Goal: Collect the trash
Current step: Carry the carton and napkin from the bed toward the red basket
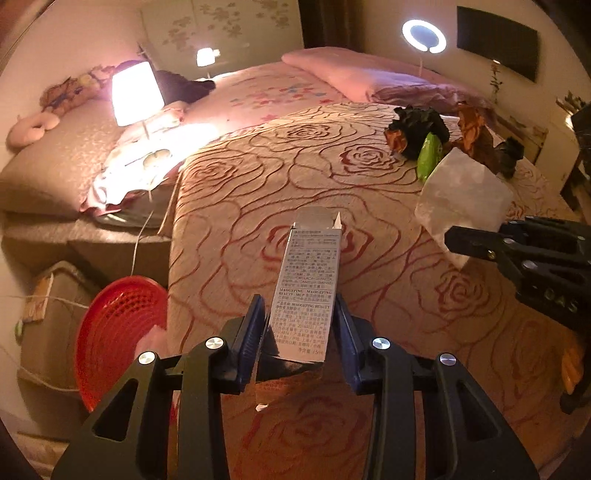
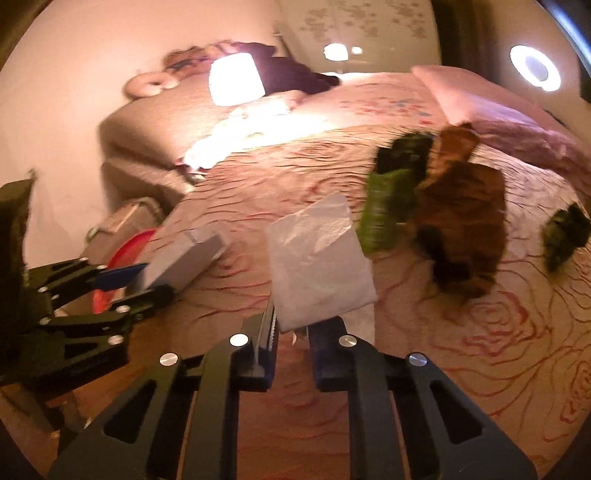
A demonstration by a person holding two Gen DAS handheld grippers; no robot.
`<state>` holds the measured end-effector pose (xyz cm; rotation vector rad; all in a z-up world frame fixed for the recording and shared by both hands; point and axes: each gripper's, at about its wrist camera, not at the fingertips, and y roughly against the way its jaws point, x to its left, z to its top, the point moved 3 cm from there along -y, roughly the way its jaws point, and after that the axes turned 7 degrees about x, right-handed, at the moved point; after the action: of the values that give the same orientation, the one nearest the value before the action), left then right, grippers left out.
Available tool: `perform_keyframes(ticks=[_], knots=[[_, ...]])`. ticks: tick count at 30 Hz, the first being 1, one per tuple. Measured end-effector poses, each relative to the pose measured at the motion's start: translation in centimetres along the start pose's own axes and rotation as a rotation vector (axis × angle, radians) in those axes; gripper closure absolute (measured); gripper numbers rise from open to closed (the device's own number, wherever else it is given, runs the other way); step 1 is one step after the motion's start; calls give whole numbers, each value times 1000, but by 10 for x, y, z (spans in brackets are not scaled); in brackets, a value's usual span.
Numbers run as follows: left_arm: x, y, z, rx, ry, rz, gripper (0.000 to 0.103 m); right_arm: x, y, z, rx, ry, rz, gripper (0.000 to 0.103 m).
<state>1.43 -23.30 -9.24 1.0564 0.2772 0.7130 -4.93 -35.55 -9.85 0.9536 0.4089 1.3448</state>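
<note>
My left gripper (image 1: 300,314) is shut on a slim silver cosmetics box (image 1: 308,280) and holds it above the rose-patterned bed cover (image 1: 280,177). My right gripper (image 2: 291,326) is shut on a clear plastic bag (image 2: 317,258), also above the bed; both show in the left wrist view, gripper (image 1: 458,242) and bag (image 1: 461,199). The left gripper (image 2: 125,284) with the box (image 2: 184,258) shows at the left of the right wrist view. A red mesh bin (image 1: 118,339) stands on the floor left of the bed. More trash lies on the bed: a green packet (image 1: 428,158), black wrappers (image 1: 417,125) and brown wrappers (image 1: 476,140).
A lit table lamp (image 1: 135,92) stands at the bed's head side, beside pillows (image 1: 140,173) and soft toys (image 1: 70,92). A ring light (image 1: 424,35) glows at the far wall. A grey box (image 1: 55,302) with cables sits on the floor beside the red bin.
</note>
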Motion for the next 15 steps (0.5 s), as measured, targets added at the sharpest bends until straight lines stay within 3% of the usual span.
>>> perform_keyframes(ticks=[3, 5, 7, 10, 15], knots=[[7, 0, -1, 2, 30, -6, 67, 12, 7, -4, -1, 22, 21, 86], [11, 1, -3, 0, 46, -5, 67, 10, 12, -6, -11, 15, -13, 77], [14, 2, -3, -1, 57, -6, 67, 6, 17, -8, -32, 9, -68, 56], [14, 2, -5, -7, 60, -7, 67, -4, 18, -8, -53, -17, -141, 35], [13, 2, -8, -18, 58, 3, 67, 2, 4, -10, -7, 19, -107, 35]])
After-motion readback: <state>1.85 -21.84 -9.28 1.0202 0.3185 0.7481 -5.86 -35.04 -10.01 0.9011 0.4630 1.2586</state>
